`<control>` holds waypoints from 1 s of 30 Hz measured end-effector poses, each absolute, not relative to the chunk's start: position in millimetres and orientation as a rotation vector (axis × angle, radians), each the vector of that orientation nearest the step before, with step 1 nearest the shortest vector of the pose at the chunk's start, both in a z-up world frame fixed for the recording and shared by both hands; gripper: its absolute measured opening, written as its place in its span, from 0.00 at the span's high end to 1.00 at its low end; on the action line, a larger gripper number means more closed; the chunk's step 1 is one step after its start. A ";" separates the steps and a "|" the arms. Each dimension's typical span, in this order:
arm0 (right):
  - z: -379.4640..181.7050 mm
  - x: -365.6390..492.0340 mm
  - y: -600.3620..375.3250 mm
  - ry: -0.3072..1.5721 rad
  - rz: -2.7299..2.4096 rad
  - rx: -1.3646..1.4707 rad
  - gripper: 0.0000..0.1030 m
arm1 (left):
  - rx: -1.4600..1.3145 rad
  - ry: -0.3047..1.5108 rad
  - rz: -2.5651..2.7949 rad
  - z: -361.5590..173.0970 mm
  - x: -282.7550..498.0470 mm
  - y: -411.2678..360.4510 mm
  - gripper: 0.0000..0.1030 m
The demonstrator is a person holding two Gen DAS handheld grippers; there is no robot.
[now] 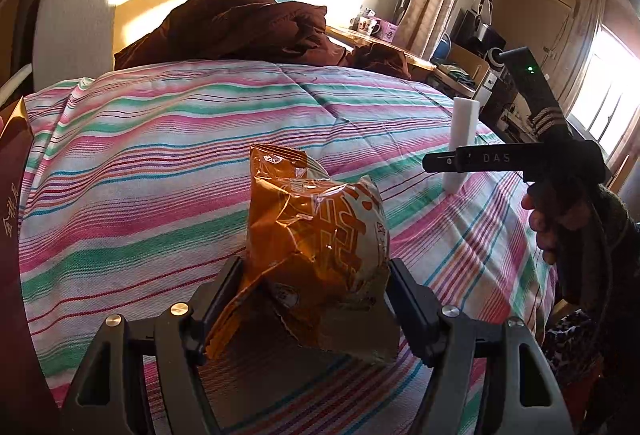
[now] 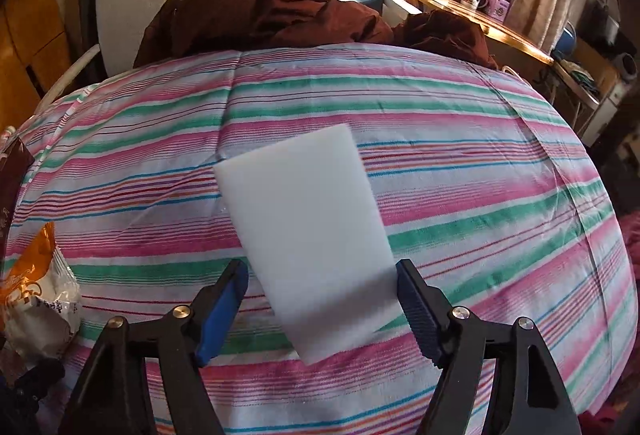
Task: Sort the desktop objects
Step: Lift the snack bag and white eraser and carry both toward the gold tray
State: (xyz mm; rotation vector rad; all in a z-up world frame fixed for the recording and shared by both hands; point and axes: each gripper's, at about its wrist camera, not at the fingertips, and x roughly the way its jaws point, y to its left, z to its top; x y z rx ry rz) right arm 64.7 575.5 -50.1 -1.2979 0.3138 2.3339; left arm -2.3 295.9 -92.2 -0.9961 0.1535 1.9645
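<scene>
My left gripper (image 1: 316, 275) is shut on an orange and white snack bag (image 1: 316, 239) and holds it above the striped bedspread (image 1: 160, 155). The bag also shows at the left edge of the right wrist view (image 2: 40, 287). My right gripper (image 2: 322, 283) is shut on a white foam block (image 2: 304, 219), pinched by its edges and held above the bedspread (image 2: 480, 163). In the left wrist view the right gripper (image 1: 456, 159) shows at the right, held by a hand, with the white block (image 1: 464, 135) upright between its fingers.
A dark red box (image 1: 12, 195) stands at the left edge of the bed. A brown quilt (image 1: 240, 23) is heaped at the head of the bed. A wooden desk (image 2: 480, 19) with mugs stands at the back right, by curtains and windows.
</scene>
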 end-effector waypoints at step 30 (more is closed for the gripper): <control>-28.6 143.6 480.4 0.336 2.469 -1.408 0.28 | -0.979 0.108 1.948 -68.8 11.1 259.6 0.28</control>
